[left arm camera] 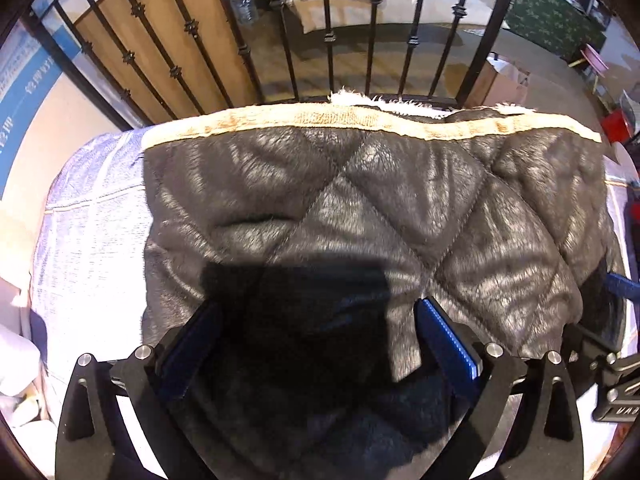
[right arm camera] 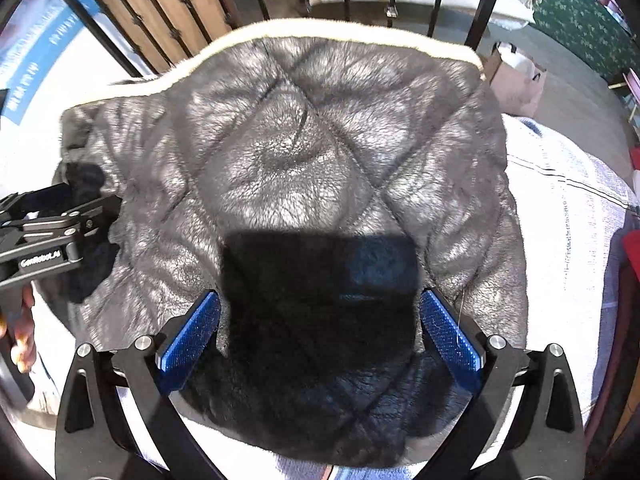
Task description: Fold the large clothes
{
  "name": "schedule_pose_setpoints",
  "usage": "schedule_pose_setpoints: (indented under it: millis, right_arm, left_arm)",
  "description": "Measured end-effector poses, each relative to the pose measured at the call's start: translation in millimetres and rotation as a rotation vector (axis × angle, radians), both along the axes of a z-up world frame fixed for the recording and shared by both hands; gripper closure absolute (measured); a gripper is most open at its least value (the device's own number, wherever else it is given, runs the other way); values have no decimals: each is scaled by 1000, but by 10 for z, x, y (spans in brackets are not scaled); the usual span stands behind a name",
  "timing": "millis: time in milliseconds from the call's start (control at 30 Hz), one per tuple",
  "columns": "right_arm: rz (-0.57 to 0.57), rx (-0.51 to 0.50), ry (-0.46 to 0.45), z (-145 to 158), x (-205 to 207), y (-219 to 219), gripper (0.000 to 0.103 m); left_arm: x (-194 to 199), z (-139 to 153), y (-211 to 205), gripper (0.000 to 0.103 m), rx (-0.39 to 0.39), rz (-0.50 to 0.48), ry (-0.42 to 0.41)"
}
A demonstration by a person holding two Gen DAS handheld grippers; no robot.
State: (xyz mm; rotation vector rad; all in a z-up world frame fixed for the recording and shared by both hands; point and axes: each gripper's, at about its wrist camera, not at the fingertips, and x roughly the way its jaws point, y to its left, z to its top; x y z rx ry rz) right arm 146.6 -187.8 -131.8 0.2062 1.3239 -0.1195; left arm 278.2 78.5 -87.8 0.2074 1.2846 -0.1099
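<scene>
Black quilted fleece-lined jacket [left arm camera: 360,208] lies folded into block on pale bedsheet [left arm camera: 88,232], tan knit hem [left arm camera: 360,122] toward iron footboard [left arm camera: 332,40]. Your left gripper [left arm camera: 316,344] and right gripper [right arm camera: 320,332] hover above, both spread, empty. Likely between folds: next, pinch near edge, carry it over toward hem.

Both grippers' fingers [left arm camera: 448,344] apparently spread apart

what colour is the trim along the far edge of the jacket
Tan-beige trim, against the dark quilted jacket; clearest in the left wrist view.
</scene>
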Motion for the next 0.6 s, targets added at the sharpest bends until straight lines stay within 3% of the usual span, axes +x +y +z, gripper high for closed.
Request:
schedule_pose_setpoints:
  millis: [133,300,533,600]
  right_arm:
    - [7,-27,-60,258,-203,-89,5]
    - [-63,-1,-95,452,-419,-401,5]
    - [-275,141,-55,294,-680,-989,5]
    - [-341,206,-49,192,-757,-1188,5]
  left_arm:
    - [-188,250,79,6,-26,-28,-51]
    - [-327,310,263,6,-41,14,-46]
    - [-575,79,994,6,-142,231,50]
    - [-633,-26,1229,5,-212,299,93]
